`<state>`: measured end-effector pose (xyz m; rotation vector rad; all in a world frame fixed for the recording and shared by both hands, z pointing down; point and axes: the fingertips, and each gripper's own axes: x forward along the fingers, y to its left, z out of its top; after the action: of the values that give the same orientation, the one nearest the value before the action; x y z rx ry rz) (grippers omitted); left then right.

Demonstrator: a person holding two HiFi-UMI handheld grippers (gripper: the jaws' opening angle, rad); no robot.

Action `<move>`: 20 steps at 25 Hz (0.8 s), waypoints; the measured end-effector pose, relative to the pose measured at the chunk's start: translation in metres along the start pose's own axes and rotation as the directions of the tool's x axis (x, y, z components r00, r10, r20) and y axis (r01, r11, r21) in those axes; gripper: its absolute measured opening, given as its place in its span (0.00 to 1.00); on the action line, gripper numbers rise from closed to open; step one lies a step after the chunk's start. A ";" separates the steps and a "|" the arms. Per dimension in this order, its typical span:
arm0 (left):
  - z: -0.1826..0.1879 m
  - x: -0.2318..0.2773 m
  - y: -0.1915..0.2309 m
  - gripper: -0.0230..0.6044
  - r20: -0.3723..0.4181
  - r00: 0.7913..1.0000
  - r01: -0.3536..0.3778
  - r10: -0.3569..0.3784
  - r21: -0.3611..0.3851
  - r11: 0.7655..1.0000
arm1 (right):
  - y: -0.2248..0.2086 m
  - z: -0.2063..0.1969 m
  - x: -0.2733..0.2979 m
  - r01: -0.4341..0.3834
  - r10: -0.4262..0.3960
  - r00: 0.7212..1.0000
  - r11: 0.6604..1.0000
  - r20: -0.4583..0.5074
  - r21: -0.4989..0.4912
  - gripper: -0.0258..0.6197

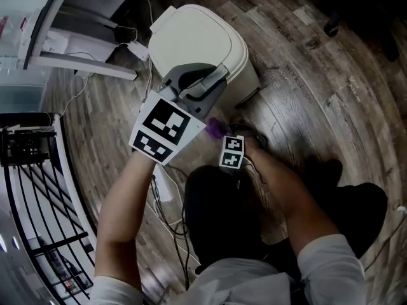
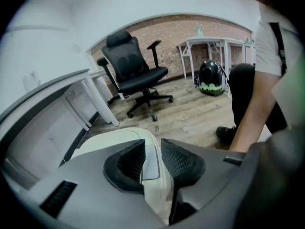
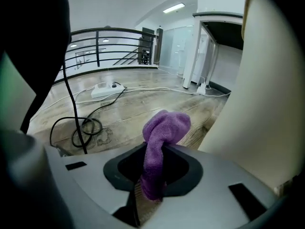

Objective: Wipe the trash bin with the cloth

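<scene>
seen from the head camera, a cream trash bin (image 1: 197, 43) with a closed lid stands on the wooden floor (image 1: 305, 88) in the upper middle of the frame, beside a white bench (image 1: 82, 65) leg at upper left. the left hand-held gripper (image 2: 152, 151) hangs over the bin's near edge at centre frame; its jaws stand apart and pinch nothing, and the bin's lid with a grey panel (image 2: 150, 162) shows through the gap. the right hand-held gripper (image 3: 155, 149), just right of centre in the head view, is clamped on a purple cloth (image 3: 164, 125), which bunches up above the jaws. the cloth sits close to the bin's cream wall, which fills the right of the right gripper view; whether it touches cannot be told. each gripper carries a cube with black-and-white square markers (image 1: 162, 129), patterns rather than letters. a black office chair (image 2: 133, 66) stands before a brick wall, and a white power strip (image 3: 107, 88) and coiled black cable (image 3: 81, 128) lie on the floor
</scene>
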<state>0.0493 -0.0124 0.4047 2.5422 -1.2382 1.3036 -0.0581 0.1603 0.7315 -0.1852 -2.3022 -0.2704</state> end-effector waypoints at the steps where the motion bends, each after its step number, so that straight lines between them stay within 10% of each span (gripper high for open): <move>1: 0.001 -0.012 0.001 0.20 0.057 0.998 -0.034 0.037 -0.042 0.999 | 0.000 0.002 -0.006 -0.001 0.001 1.000 0.998 0.001 -0.055 0.18; 6: -0.040 -0.070 0.006 0.20 0.196 0.961 -0.137 0.195 -0.275 0.952 | -0.022 0.017 -0.041 0.055 -0.056 0.998 0.939 0.008 -0.338 0.18; 11: -0.100 -0.103 0.013 0.20 0.222 0.918 -0.181 0.328 -0.499 0.847 | -0.062 0.030 -0.100 0.120 -0.127 0.992 0.861 0.019 -0.494 0.18; 16: -0.125 -0.121 0.012 0.22 0.323 0.858 -0.072 0.401 -0.695 0.715 | -0.052 0.030 -0.163 0.075 -0.108 0.994 0.692 0.000 -0.718 0.18; 20: -0.120 -0.121 0.003 0.23 0.393 0.826 0.013 0.403 -0.729 0.685 | -0.061 0.043 -0.235 0.168 -0.175 0.982 0.621 0.073 -0.765 0.18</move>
<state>-0.0738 0.1052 0.3979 2.2183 -1.7144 -0.0172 0.0562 0.1005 0.5217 -0.3874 -2.0450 -1.3666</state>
